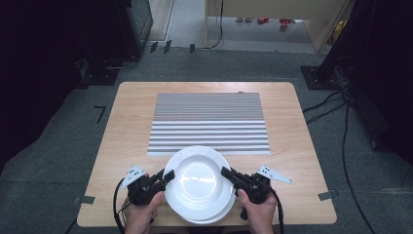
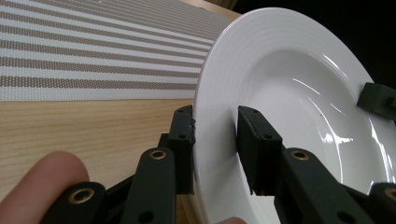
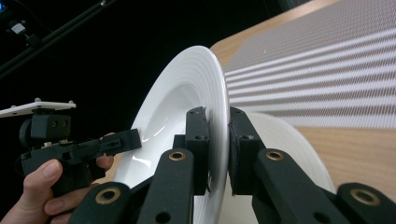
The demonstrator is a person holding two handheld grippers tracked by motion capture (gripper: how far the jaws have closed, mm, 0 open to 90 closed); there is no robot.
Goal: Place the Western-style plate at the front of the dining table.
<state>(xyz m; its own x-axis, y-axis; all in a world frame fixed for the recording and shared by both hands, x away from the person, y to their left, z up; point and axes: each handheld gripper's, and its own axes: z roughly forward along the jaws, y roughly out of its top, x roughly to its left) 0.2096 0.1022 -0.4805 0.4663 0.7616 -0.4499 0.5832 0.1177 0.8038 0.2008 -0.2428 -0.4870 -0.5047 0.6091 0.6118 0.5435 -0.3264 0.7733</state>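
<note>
Right now the wooden desk (image 1: pixel 122 146) carries a grey striped mat (image 1: pixel 209 122) across its middle. Nearer the person, a white plate (image 1: pixel 197 178) is lifted above a second white plate (image 1: pixel 219 213) lying at the desk's front edge. Both claws are clamped on the raised plate's rim: the left claw (image 1: pixel 168 176) on its left side, the right claw (image 1: pixel 226 173) on its right side.

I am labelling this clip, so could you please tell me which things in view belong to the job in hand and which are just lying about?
In the job:
- top plate, gripped at its rim
- left gripper
- right gripper
- second plate underneath
- striped mat ahead

Lying about:
- floor cables
- dark stands behind the table
</note>
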